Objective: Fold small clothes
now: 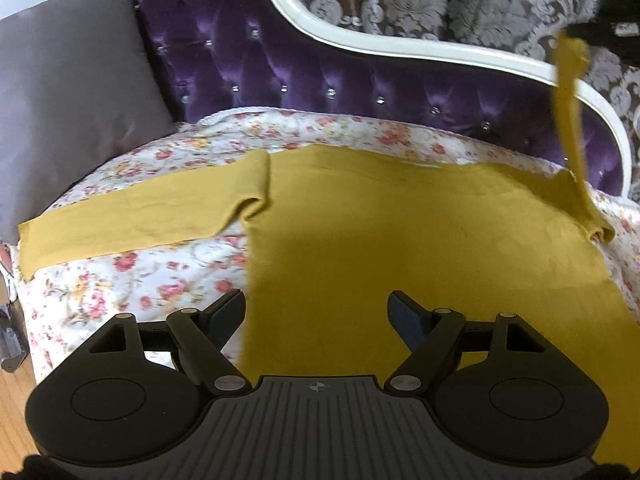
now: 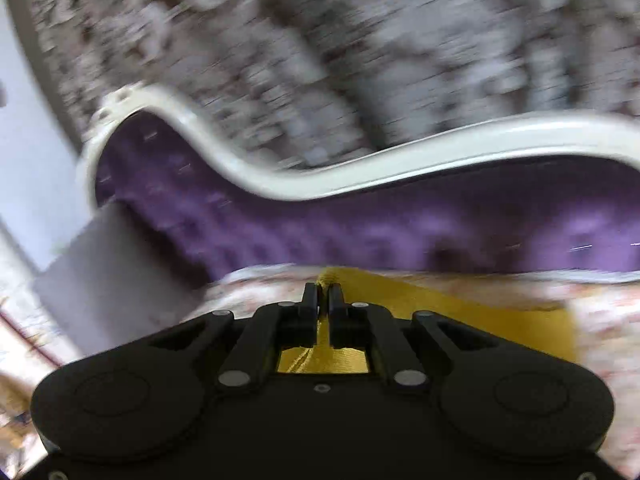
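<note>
Mustard-yellow fabric, a small long-sleeved top point(image 1: 400, 232), lies flat on the floral bedspread point(image 1: 160, 280) before a purple tufted headboard point(image 1: 280, 60). One sleeve point(image 1: 140, 212) stretches out flat toward the grey pillow point(image 1: 68, 100). The left claw point(image 1: 316, 312) hovers spread over the top's edge, holding nothing. The right claw point(image 2: 323, 300) is pressed together, pinching the other sleeve point(image 1: 570, 120), lifted off the bed.
</note>
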Demonstrator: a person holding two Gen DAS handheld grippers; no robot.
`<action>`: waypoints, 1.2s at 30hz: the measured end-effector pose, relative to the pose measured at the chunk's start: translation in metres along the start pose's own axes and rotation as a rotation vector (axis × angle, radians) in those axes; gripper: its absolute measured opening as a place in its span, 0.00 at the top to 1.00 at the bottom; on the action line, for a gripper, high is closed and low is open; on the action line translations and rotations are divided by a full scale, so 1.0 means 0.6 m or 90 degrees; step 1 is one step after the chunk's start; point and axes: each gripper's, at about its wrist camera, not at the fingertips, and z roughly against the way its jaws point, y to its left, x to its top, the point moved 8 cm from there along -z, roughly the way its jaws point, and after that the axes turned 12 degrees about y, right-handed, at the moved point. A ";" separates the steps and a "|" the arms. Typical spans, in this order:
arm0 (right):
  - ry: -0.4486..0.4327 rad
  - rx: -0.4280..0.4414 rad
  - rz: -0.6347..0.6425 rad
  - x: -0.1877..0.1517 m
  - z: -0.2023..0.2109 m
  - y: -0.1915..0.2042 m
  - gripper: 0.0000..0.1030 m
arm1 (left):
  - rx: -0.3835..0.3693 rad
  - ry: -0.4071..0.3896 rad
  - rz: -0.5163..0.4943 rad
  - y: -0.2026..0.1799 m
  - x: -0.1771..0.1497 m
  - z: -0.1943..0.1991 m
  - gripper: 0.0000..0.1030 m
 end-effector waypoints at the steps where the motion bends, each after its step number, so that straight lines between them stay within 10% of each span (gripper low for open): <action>1: 0.012 0.017 0.012 -0.001 -0.031 0.028 0.90 | 0.001 -0.001 0.003 0.008 0.000 0.001 0.25; 14: 0.094 0.053 0.069 -0.147 -0.292 0.132 0.78 | -0.005 0.021 0.035 0.064 0.000 -0.022 0.25; 19: 0.044 0.018 0.091 -0.165 -0.260 0.106 0.43 | -0.018 0.027 0.017 0.052 0.007 -0.029 0.25; 36: -0.014 -0.175 0.050 -0.230 -0.099 -0.112 0.43 | -0.096 0.067 0.033 0.004 0.151 -0.163 0.25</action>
